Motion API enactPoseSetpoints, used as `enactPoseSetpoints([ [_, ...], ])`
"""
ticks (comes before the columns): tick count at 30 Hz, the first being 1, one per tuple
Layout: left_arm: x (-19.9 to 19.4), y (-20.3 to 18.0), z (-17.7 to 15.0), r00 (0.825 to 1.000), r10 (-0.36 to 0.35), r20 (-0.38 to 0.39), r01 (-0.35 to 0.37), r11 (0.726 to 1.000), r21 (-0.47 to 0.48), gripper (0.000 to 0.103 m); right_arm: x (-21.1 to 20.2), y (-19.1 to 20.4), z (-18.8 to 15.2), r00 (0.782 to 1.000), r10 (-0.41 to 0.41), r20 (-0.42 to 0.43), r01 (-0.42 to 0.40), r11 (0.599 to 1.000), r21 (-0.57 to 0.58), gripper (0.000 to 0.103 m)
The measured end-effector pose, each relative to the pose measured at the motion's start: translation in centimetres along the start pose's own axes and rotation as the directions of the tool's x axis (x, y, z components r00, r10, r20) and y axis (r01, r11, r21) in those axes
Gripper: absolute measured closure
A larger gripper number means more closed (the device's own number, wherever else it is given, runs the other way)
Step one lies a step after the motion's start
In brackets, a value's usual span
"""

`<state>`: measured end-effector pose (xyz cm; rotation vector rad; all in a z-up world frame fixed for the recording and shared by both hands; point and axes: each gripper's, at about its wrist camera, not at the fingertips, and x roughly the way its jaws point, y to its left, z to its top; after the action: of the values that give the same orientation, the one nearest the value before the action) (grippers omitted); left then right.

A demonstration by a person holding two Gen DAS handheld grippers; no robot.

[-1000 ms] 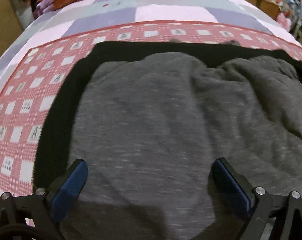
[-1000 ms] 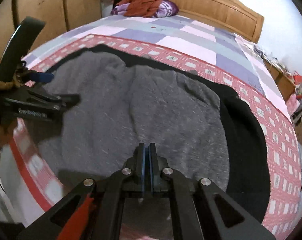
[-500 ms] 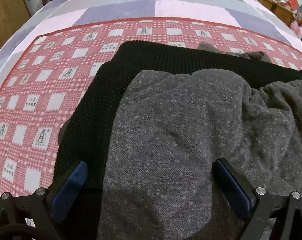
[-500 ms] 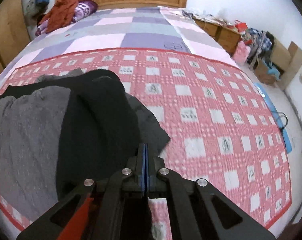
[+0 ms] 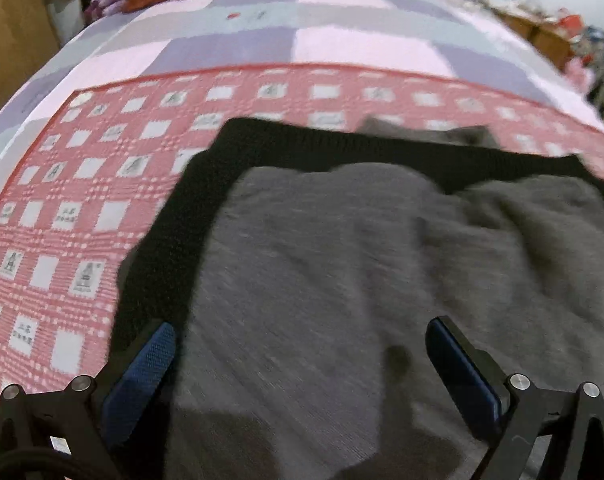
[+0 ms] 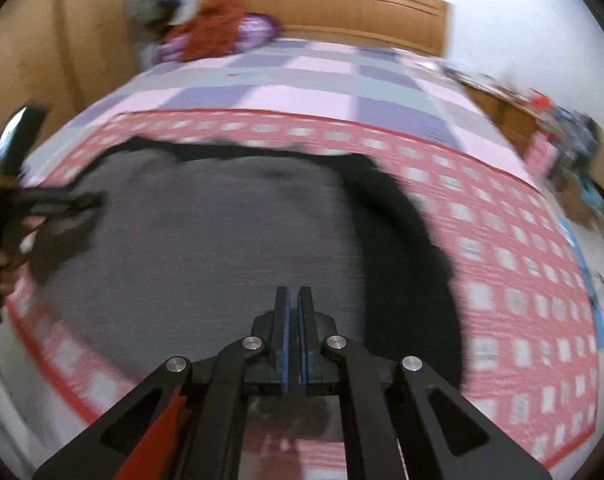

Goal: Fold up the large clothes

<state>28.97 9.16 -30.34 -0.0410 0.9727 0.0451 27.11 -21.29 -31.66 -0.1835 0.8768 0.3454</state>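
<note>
the grey garment (image 5: 321,280) with its black lining edge (image 5: 170,240) lies spread on the red checked blanket (image 5: 62,208) near the foot edge of the bed (image 5: 341,44), directly beneath the left gripper (image 5: 300,356), whose jaws stand released and wide apart with nothing pinched, and ahead of the right gripper (image 6: 293,300), whose jaws are clenched together on nothing. only the right wrist view shows the wooden headboard (image 6: 325,12), the left gripper at the garment's left edge, and the black edge running down the garment's right side. a heap of red and purple clothes (image 6: 218,34) lies at the head of the bed; both views are motion-blurred.
</note>
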Motion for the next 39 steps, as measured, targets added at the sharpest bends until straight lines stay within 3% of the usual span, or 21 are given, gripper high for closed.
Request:
enactPoseSetpoints([
  [4,-1.7,-2.4,-2.8,1.0,-0.008,-0.009,0.009,0.995,0.097,0.0,0.8,4.7,-1.0,0.997,0.075,-0.034,-0.079,0.988,-0.136,0.1],
  [6,-1.5,-2.3,-4.1,0.999,0.016,-0.041,-0.011,0.993,0.118,0.0,1.2,4.3,-1.6,0.998,0.047,-0.051,-0.054,0.988,-0.147,0.1],
  [8,-1.4,-0.3,-5.2,0.997,0.035,-0.075,-0.029,0.997,0.077,0.0,1.3,1.9,-2.3,0.998,-0.002,-0.069,-0.005,0.996,-0.093,0.1],
  [11,-2.0,3.8,-6.1,0.992,0.078,-0.094,-0.08,0.997,-0.019,0.0,0.8,-4.8,-3.4,0.989,-0.107,-0.104,0.112,0.993,0.044,0.1],
  [13,-2.6,6.4,-6.6,0.989,0.103,-0.102,-0.111,0.991,-0.077,0.0,-0.3,-8.7,-4.3,0.966,-0.22,-0.134,0.236,0.965,0.113,0.1],
  [15,-3.5,8.9,-7.2,0.988,0.11,-0.111,-0.125,0.982,-0.142,0.0,-2.0,-12.1,-5.2,0.955,-0.257,-0.147,0.283,0.939,0.197,0.1],
  [19,-4.9,11.2,-8.2,0.989,0.107,-0.106,-0.128,0.968,-0.214,0.0,-4.1,-13.2,-6.1,0.956,-0.261,-0.137,0.286,0.933,0.219,0.1],
  [25,-5.7,10.3,-10.8,0.991,0.041,-0.129,-0.07,0.97,-0.233,0.0,-3.8,-8.4,-8.3,0.968,-0.169,-0.183,0.203,0.961,0.187,0.098],
  [26,-5.6,10.1,-11.1,0.99,0.025,-0.137,-0.057,0.969,-0.24,0.0,-3.6,-7.9,-8.8,0.971,-0.143,-0.193,0.182,0.962,0.203,0.082],
  [27,-5.4,9.6,-11.7,0.989,0.004,-0.15,-0.041,0.969,-0.245,0.0,-3.5,-7.4,-9.3,0.97,-0.131,-0.203,0.175,0.961,0.216,0.049],
  [29,-4.8,8.8,-12.5,0.985,-0.009,-0.174,-0.033,0.971,-0.239,0.0,-2.9,-6.2,-10.7,0.97,-0.089,-0.228,0.148,0.955,0.255,0.014],
  [35,-2.9,8.3,-12.3,0.984,-0.071,-0.162,0.02,0.955,-0.296,0.0,0.2,-3.8,-13.4,0.928,-0.169,-0.333,0.23,0.961,0.152,0.013],
  [39,-1.6,8.5,-11.4,0.98,-0.128,-0.152,0.067,0.933,-0.353,0.001,2.5,-3.2,-14.9,0.908,-0.178,-0.38,0.246,0.959,0.139,0.013],
])
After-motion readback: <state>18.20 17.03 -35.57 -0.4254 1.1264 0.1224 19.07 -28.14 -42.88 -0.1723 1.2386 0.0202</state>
